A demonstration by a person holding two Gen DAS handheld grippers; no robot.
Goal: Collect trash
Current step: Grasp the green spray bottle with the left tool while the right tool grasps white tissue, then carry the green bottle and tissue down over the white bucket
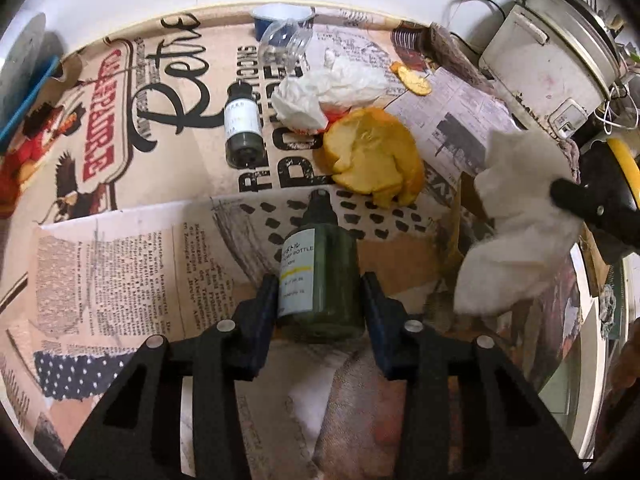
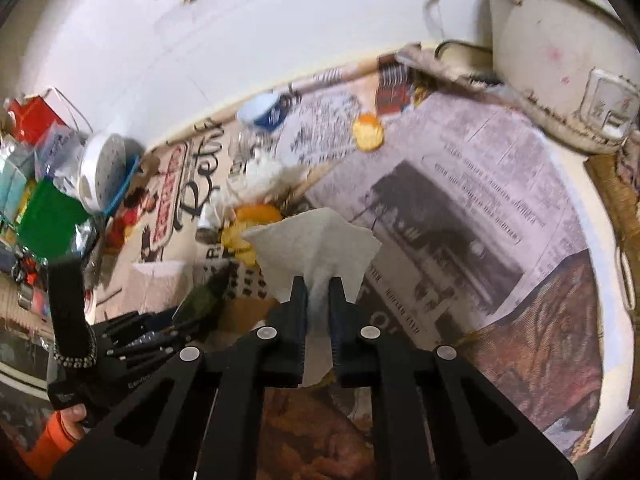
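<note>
A dark green pump bottle (image 1: pixel 320 280) with a white label lies on the newspaper-print tablecloth (image 1: pixel 120 272). My left gripper (image 1: pixel 320 292) has a pad against each side of it. My right gripper (image 2: pixel 318 284) is shut on a white paper tissue (image 2: pixel 316 240), which fans out above the fingertips. In the left wrist view that tissue (image 1: pixel 520 220) hangs at the right. Farther back lie a small dark bottle (image 1: pixel 241 124), a crumpled white tissue (image 1: pixel 320 96), a large orange peel (image 1: pixel 372 156), a small peel piece (image 1: pixel 412 78) and a clear plastic bottle (image 1: pixel 286 40).
A blue cup (image 1: pixel 280 16) stands by the white wall at the back. A white rice cooker (image 1: pixel 552 52) with cables fills the back right corner. At the left of the right wrist view sit packets and a white lid (image 2: pixel 104 172). A hand (image 2: pixel 74 412) with an orange sleeve shows there.
</note>
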